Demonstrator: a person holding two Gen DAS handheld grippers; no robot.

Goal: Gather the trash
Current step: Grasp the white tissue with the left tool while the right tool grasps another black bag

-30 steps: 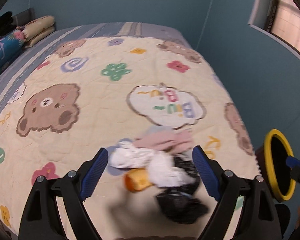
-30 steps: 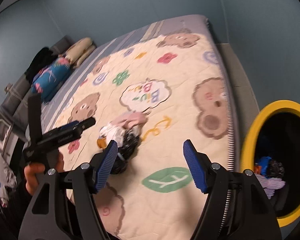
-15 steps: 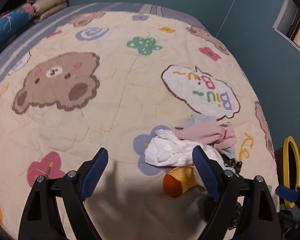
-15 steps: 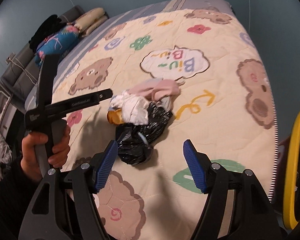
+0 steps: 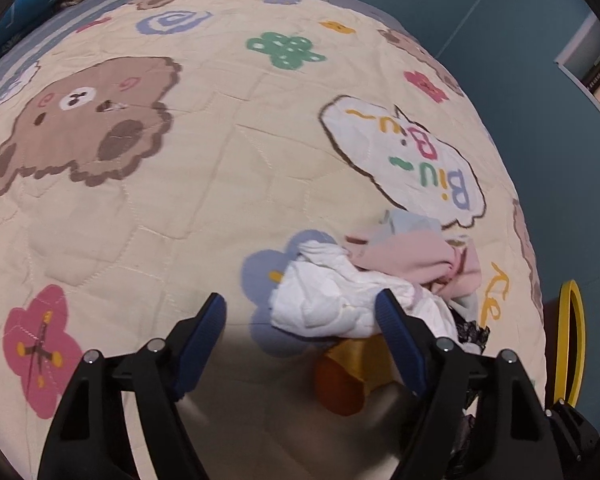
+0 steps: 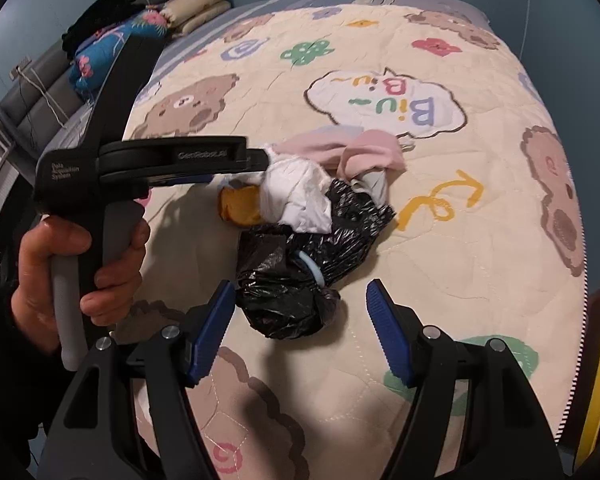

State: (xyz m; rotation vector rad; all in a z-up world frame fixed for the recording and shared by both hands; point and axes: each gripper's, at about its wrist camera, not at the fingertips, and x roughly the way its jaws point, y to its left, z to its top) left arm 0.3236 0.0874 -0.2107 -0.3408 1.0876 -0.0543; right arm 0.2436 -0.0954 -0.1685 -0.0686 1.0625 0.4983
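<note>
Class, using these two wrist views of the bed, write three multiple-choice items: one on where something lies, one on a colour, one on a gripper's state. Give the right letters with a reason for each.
1. Where does the black plastic bag lie?
A. on the quilt, just ahead of the right gripper
B. on the pillows at the head of the bed
C. on the floor beside the bed

2. What colour is the crumpled wad beside the pink cloth?
A. green
B. white
C. red

3. How does the left gripper stand?
A. shut on the pink cloth
B. shut on nothing
C. open, holding nothing

Answers:
1 A: the right wrist view shows the bag on the quilt, just beyond the blue fingertips.
2 B: the wad is white in both views.
3 C: the blue fingers stand wide apart with nothing gripped between them.
</note>
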